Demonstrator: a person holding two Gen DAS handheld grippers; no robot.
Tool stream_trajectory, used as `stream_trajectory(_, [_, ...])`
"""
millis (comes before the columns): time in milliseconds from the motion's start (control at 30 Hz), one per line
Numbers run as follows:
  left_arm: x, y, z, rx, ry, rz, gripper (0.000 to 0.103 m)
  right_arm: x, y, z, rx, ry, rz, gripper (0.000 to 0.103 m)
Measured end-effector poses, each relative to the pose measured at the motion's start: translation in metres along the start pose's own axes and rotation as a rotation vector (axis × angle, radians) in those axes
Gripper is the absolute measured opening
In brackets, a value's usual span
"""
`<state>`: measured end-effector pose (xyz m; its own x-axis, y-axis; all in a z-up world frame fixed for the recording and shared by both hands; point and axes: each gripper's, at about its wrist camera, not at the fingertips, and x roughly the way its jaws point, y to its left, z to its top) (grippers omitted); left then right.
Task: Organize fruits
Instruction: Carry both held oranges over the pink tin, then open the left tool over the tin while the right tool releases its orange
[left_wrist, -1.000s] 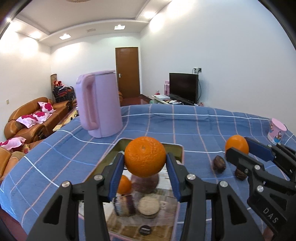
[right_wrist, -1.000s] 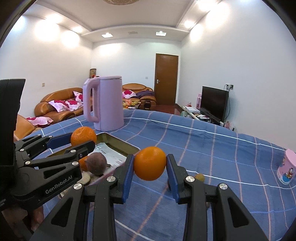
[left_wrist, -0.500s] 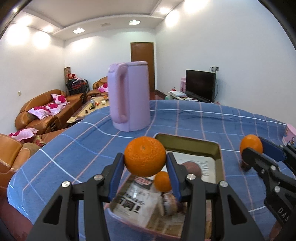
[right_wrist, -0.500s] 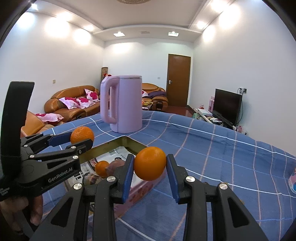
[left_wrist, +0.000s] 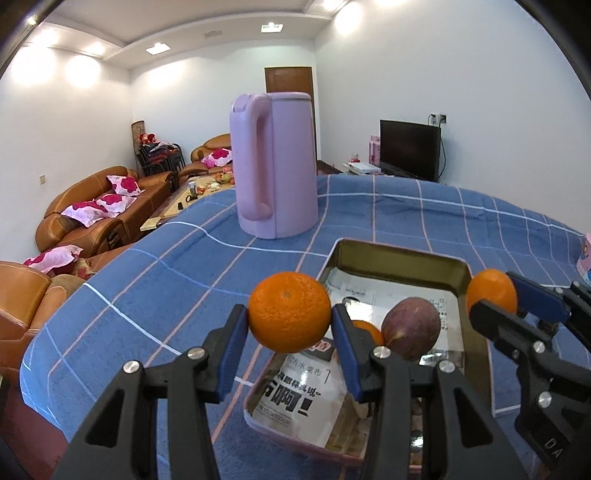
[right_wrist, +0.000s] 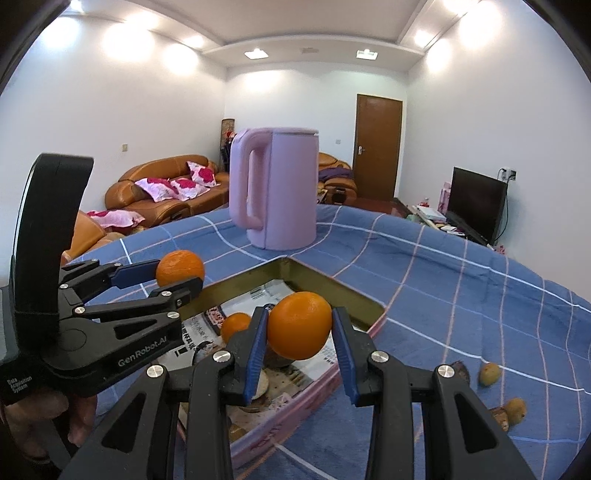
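My left gripper (left_wrist: 290, 325) is shut on an orange (left_wrist: 290, 312), held above the left edge of a metal tray (left_wrist: 402, 256). My right gripper (right_wrist: 299, 334) is shut on another orange (right_wrist: 300, 325), held over the tray (right_wrist: 332, 286). In the left wrist view the right gripper (left_wrist: 495, 295) shows at the right with its orange (left_wrist: 491, 290). In the right wrist view the left gripper (right_wrist: 179, 273) shows at the left with its orange (right_wrist: 180, 266). The tray holds a small orange (left_wrist: 364, 328), a purple-brown fruit (left_wrist: 410, 328) and printed paper (left_wrist: 299, 398).
A pink kettle (left_wrist: 275, 162) stands behind the tray on the blue checked tablecloth (left_wrist: 166, 280). Several small brown and yellow fruits (right_wrist: 489, 373) lie on the cloth to the right of the tray. A pink cup (left_wrist: 585, 254) stands at the far right. Sofas lie beyond the table's left edge.
Both grippers have moved left, each still holding its orange. The left one has shifted from over the tray to its left edge; the right one has come from over the cloth to over the tray.
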<state>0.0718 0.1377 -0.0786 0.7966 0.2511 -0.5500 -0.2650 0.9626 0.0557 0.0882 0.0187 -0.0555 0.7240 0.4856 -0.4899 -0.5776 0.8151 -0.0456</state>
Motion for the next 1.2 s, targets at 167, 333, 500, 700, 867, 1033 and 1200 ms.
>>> stream_trajectory(167, [0.001, 0.002, -0.001, 0.001, 0.005, -0.010, 0.048, 0.007, 0.002, -0.005, 0.008, 0.034, 0.013, 0.037])
stream_trajectory(333, [0.002, 0.002, 0.000, 0.008, 0.005, -0.010, 0.048, 0.014, 0.001, -0.008, 0.021, 0.063, 0.017, 0.037])
stream_trajectory(500, [0.002, 0.001, -0.001, 0.019, 0.003, -0.011, 0.049, 0.017, -0.001, -0.008, 0.033, 0.080, 0.031, 0.037])
stream_trajectory(700, [0.004, -0.005, -0.005, 0.045, 0.014, -0.014, 0.052, 0.021, -0.003, -0.009, 0.037, 0.100, 0.042, 0.037])
stream_trajectory(867, [0.002, -0.009, -0.006, 0.054, 0.013, -0.021, 0.056, 0.024, -0.004, -0.009, 0.039, 0.118, 0.051, 0.038])
stream_trajectory(1033, [-0.002, -0.008, -0.005, 0.049, -0.002, -0.012, 0.072, 0.023, -0.004, -0.009, 0.042, 0.113, 0.047, 0.040])
stream_trajectory(1200, [-0.006, -0.005, -0.005, 0.039, -0.008, -0.019, 0.074, 0.018, -0.006, -0.010, 0.057, 0.096, 0.042, 0.055])
